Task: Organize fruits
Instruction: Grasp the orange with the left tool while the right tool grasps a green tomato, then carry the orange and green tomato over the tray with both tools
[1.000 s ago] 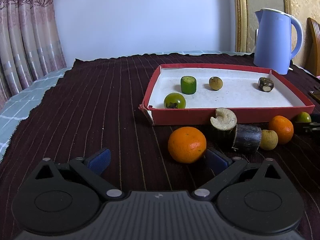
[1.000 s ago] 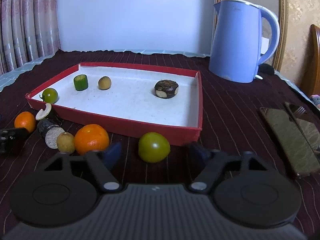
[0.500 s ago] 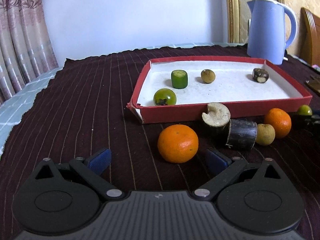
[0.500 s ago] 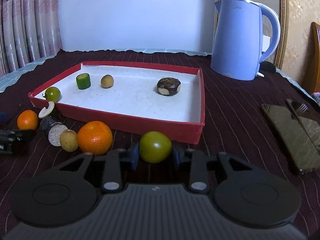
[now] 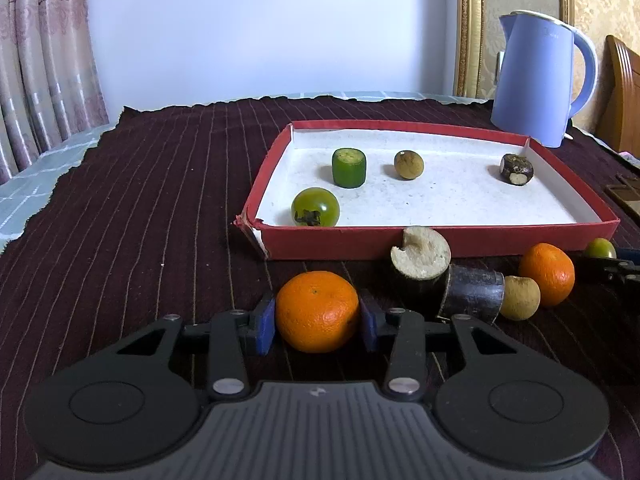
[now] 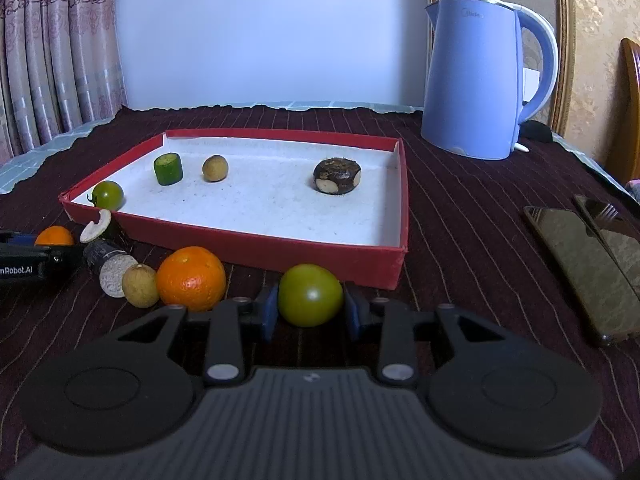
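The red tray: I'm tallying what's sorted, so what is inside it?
Inside the red tray lie a green tomato, a green cut piece, a tan round fruit and a dark brown fruit. Nothing hides the floor.

Left wrist cam sits low, just behind its own left gripper [image 5: 318, 322], looking fwd and a bit down over the dark tablecloth [image 5: 140, 208]. It's at the near left of the red tray [image 5: 440, 240], so the tray's near left corner is closest and the blue kettle [image 5: 536, 80] is far right.

Right wrist cam is low too, behind the right gripper [image 6: 310, 310], at the tray's [image 6: 320, 256] near right corner. The kettle [image 6: 476, 80] looks big & close here.

Both cams face the far white wall and share the tray, the kettle, and the row of fruit in front of the tray. Each cam sees the other gripper at its edge.
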`<move>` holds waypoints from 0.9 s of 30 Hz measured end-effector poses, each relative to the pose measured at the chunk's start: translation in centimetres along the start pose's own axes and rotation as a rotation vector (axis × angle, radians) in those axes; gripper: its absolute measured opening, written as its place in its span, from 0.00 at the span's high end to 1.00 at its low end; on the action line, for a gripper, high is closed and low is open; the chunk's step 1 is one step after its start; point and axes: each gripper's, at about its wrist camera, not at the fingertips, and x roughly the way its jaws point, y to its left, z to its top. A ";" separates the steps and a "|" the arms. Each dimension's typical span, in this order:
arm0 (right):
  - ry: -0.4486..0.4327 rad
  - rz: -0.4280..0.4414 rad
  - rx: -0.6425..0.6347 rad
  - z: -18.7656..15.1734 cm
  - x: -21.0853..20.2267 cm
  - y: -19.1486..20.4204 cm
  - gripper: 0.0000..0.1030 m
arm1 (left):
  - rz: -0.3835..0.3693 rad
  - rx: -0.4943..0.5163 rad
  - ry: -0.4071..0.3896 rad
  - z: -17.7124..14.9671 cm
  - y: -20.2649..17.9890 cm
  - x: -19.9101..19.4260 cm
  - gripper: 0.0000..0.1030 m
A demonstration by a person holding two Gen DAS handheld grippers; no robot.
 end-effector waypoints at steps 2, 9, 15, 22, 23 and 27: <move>0.000 -0.007 -0.008 0.0 0.0 0.2 0.70 | -0.002 -0.013 0.011 0.1 0.1 -0.2 0.61; -0.019 -0.022 -0.008 0.0 -0.8 0.5 0.70 | -0.008 -0.004 0.002 0.7 -0.5 -1.5 0.61; -0.064 -0.013 -0.023 0.9 -2.1 1.5 0.70 | -0.008 0.030 -0.038 2.0 -2.4 -2.6 0.61; -0.073 -0.003 -0.035 1.4 -2.3 2.5 0.69 | 0.018 0.058 -0.035 2.5 -4.2 -2.2 0.61; -0.074 -0.005 -0.040 1.5 -2.3 2.7 0.69 | 0.022 0.061 -0.037 2.6 -4.4 -2.1 0.61; -0.089 -0.011 -0.043 2.0 -2.4 2.9 0.69 | 0.045 0.059 -0.038 3.2 -4.6 -1.8 0.61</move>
